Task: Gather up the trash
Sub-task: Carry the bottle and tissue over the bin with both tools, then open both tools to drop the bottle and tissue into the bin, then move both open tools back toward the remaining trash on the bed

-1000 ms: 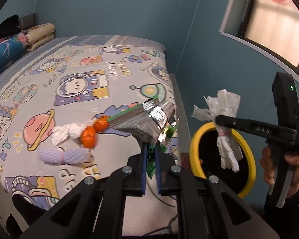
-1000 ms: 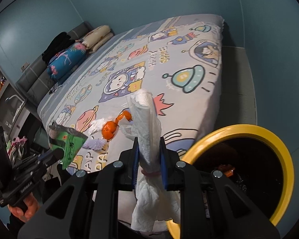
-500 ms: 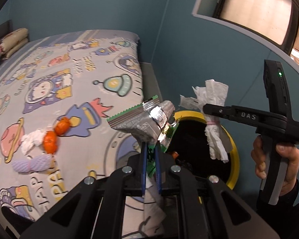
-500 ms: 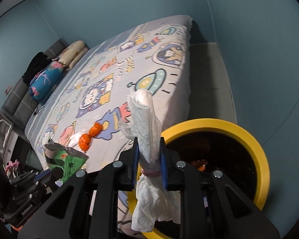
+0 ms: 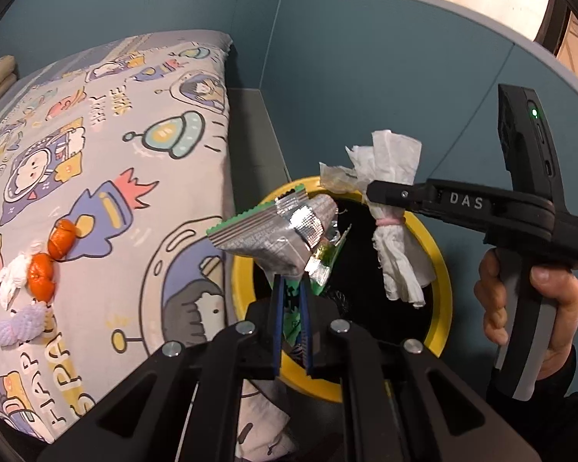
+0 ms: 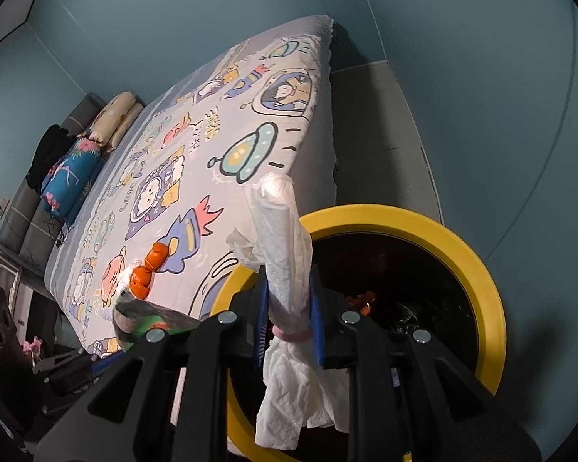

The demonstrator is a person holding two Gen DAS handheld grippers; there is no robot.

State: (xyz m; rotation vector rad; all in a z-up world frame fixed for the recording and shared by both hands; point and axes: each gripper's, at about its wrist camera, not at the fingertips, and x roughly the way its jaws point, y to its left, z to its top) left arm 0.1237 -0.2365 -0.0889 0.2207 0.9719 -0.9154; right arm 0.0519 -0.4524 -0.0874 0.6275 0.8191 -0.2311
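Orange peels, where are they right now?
The orange peels lie on the cartoon bedsheet, at the left of the left wrist view, beside a white tissue and above a lilac foam net, away from the yellow bin.

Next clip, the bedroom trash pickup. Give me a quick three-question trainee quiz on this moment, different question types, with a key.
1. True or false: the left gripper is shut on a snack wrapper.
2. What does the right gripper hold? A) orange peel B) tissue wad tied with a pink band C) pillow
3. Fill in: the yellow-rimmed trash bin stands on the floor beside the ____.

Key: 1 true. 2 B; the tissue wad hangs over the bin opening. 3 bed, where orange peels lie.
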